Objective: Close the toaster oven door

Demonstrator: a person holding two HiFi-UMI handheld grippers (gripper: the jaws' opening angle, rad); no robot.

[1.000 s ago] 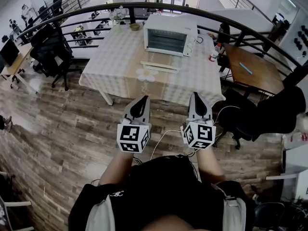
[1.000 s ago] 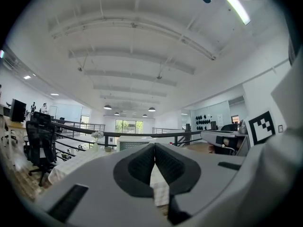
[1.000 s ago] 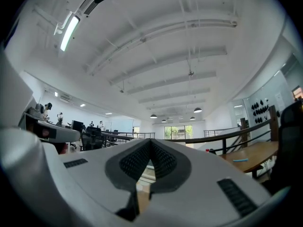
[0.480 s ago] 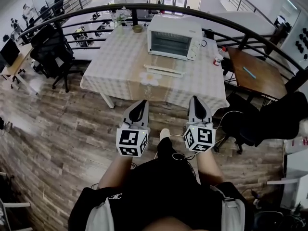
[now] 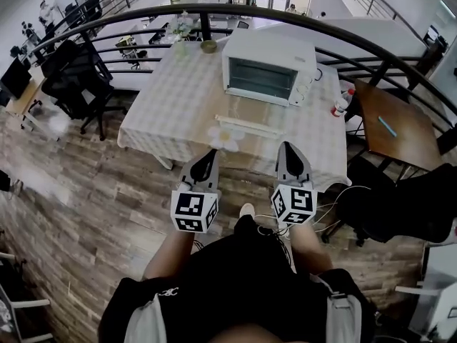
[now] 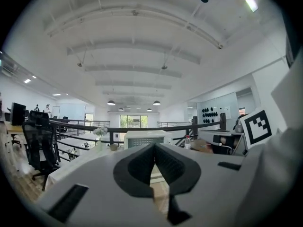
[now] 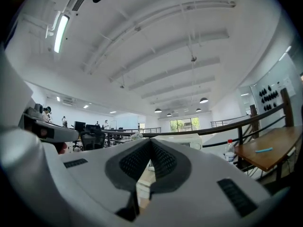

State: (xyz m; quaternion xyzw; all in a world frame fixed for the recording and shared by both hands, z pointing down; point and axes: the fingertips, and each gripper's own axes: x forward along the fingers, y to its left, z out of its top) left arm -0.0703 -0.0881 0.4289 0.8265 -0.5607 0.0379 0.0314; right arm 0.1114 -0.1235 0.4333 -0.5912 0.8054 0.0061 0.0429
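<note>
A white toaster oven (image 5: 268,66) stands at the back of a table with a checked cloth (image 5: 171,98), its front facing me. A pale flat bar (image 5: 247,126) as wide as that front lies just before it; whether it is the lowered door's edge I cannot tell. My left gripper (image 5: 209,151) and right gripper (image 5: 285,146) are held side by side at the table's near edge, well short of the oven. Both are shut with nothing between them. The oven (image 6: 138,138) shows beyond the tip of the left gripper (image 6: 154,145). It also stands (image 7: 182,140) past my right gripper (image 7: 150,141).
A vase of flowers (image 5: 182,27) and a small bowl (image 5: 208,46) sit at the table's back left. A bottle (image 5: 338,108) stands at its right edge. A curved black railing (image 5: 357,45) runs behind. Office chairs stand left (image 5: 75,77) and right (image 5: 400,206), beside a brown table (image 5: 396,127).
The table and oven have come nearer and lower in the head view as the person steps forward. Both grippers stay shut, side by side, and now reach the table's near edge.
</note>
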